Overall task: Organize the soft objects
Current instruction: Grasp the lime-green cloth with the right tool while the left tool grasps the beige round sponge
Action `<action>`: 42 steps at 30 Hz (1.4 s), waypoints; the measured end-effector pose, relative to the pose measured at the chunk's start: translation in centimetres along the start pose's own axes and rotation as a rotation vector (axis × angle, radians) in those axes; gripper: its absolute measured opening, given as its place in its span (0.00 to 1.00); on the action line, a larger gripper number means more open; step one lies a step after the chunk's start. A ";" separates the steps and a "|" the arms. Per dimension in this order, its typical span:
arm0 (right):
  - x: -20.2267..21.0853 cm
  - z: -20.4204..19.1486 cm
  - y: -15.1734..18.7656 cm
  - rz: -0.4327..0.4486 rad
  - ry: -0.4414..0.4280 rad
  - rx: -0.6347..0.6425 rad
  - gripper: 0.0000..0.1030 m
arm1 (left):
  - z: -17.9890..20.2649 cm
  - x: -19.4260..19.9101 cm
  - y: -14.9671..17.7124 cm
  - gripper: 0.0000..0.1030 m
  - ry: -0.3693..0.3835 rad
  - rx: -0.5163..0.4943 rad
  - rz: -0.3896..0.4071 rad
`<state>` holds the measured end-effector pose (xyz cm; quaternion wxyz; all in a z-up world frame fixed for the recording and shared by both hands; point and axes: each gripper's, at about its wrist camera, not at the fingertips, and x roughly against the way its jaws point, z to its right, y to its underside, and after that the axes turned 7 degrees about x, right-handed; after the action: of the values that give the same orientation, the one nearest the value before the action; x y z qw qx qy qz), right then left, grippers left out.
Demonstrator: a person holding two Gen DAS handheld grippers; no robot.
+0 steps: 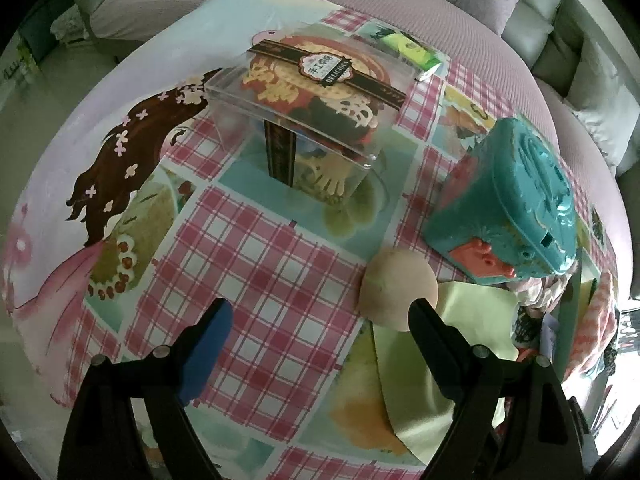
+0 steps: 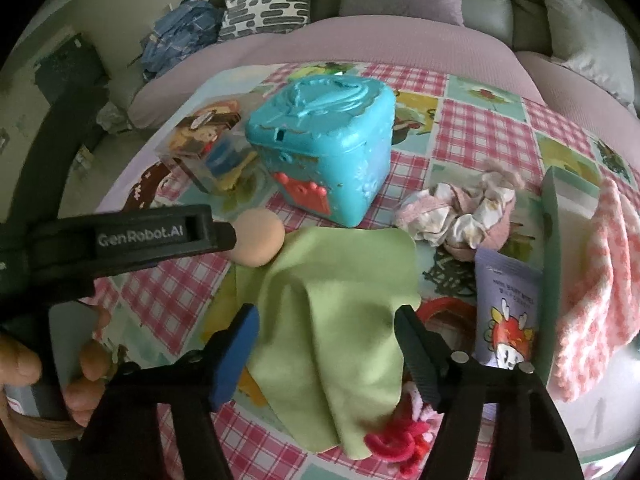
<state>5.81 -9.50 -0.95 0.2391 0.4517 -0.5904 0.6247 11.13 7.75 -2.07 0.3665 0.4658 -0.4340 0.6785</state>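
Well, picked the teal box point(image 2: 320, 152) as the marker, standing lid-on upon the checked printed sheet point(image 1: 260, 260). Found the green cloth point(image 2: 360, 264) spread just in front of that box, rumpled, with a raised fold running down its middle. Caught the right claw point(image 2: 325, 314) pointing down over the cloth's near half, its jaws apart, the fold between them and neither pad seen to pinch it. Spotted a beige ball point(image 1: 396, 292) at the box's front corner, touching the cloth's far edge. Saw the left claw point(image 1: 320, 312) gaping wide over bare sheet in front of the box, nothing between its jaws, one finger just overlapping the ball; could not tell if it touched. Noted a clear lidded box point(image 1: 304, 112) with a dark ribbon band well beyond the ball, on the teal box's other side. Made out a heap of pale scrunchies point(image 2: 460, 216) beside the teal box, a purple tube point(image 2: 506, 308) nearer than those, and a pink knitted cloth point(image 2: 596, 300) farther out still. Glimpsed red yarn point(image 2: 396, 440) at the green cloth's nearest corner.
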 end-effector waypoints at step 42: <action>5.7 3.8 -0.3 0.188 0.021 -0.082 0.05 | 3.5 -1.9 -1.3 0.87 0.088 -0.023 0.001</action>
<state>4.45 -14.42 3.63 0.2037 0.3777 -0.6527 0.6244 13.99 4.82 -2.87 0.3901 0.4310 -0.4253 0.6936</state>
